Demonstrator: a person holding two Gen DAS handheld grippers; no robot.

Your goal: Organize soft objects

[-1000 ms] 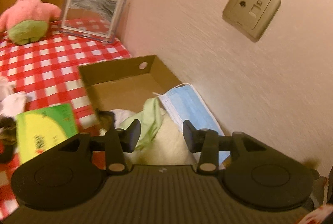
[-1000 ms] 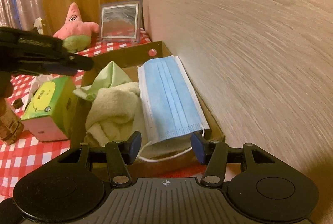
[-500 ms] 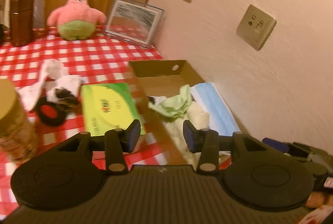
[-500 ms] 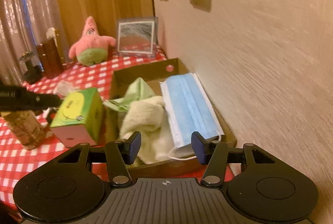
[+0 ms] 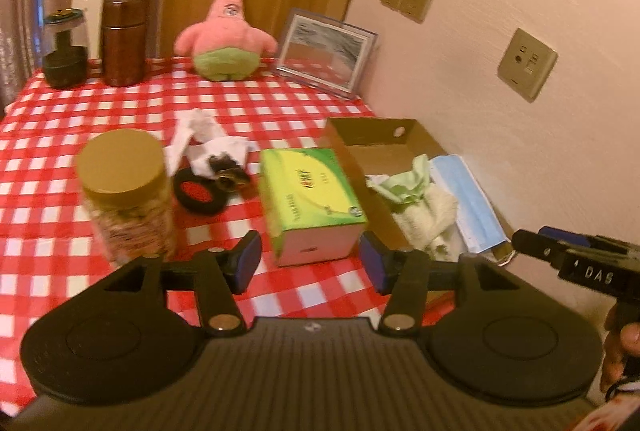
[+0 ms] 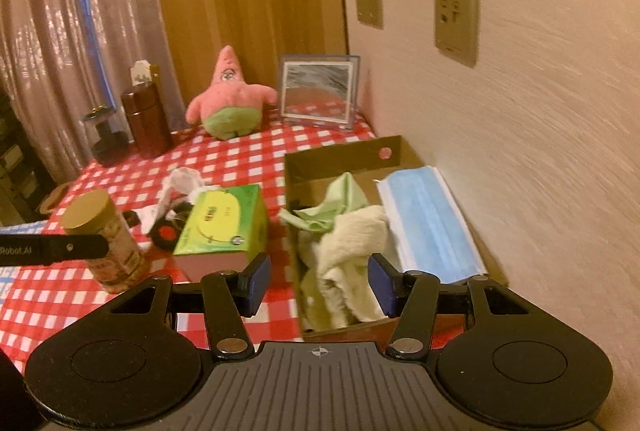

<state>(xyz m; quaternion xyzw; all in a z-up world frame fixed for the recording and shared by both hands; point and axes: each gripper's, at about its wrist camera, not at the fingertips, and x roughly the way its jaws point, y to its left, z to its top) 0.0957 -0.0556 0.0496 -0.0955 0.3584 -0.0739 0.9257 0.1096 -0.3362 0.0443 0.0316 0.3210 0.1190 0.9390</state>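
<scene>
Three soft cloths [image 6: 352, 231] fill rectangular cardboard box [image 6: 340, 161].

A: Any lettering you can read?
B: "DAS" in white on the right tool [image 5: 592, 265], seen from the left wrist. "Robot.AI" on the left tool [image 6: 56, 250], seen from the right.
A: The green tissue box [image 5: 310, 201]?
B: Print too blurred to read.

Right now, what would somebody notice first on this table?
Probably the pink starfish plush, sitting at the far end of the red checked tablecloth beside a small framed mirror. Nearer, a cardboard box against the wall holds a blue face mask and crumpled cloths.
</scene>
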